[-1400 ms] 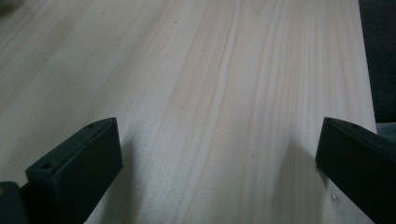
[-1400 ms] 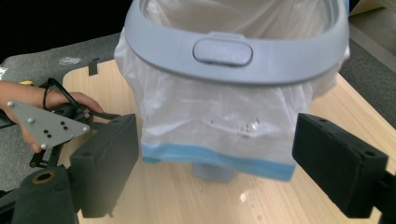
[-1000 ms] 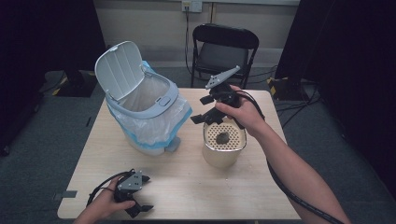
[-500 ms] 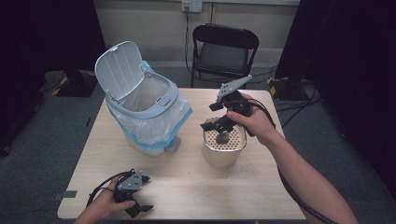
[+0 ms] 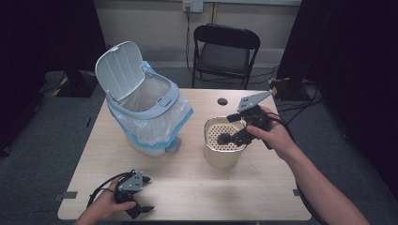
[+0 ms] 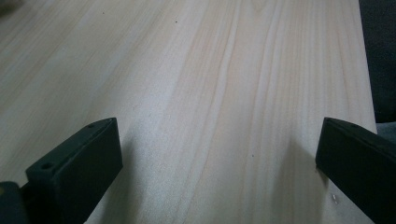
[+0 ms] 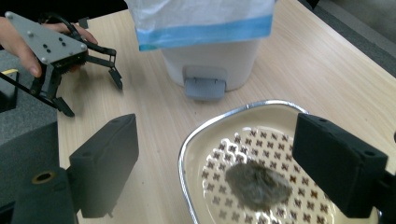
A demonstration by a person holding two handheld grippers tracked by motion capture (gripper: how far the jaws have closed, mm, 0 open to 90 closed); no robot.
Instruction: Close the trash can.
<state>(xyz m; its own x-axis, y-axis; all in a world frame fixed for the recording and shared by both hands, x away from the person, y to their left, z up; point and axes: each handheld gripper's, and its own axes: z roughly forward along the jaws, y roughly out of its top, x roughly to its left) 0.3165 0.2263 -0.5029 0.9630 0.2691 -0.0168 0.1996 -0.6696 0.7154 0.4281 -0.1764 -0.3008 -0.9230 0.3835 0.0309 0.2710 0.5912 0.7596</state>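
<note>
Scene: I hover my right gripper [image 5: 228,136] over the cream canister [image 5: 223,157], its perforated tray carrying a grey lint clump [image 7: 258,184].
Right jaws: spread wide, holding nothing, straddling the clump from above.
Left gripper [image 5: 141,194]: resting on the table [image 5: 187,187] near its front edge, jaws wide apart and empty.
Bin [image 5: 145,112]: lid up, liner in place, just left of the canister.
Step, as I judge it: pinching out the clump for the bin.
Doing it well: I should lower straight, centre the jaws on the clump, close gently, and avoid scraping the tray.
</note>
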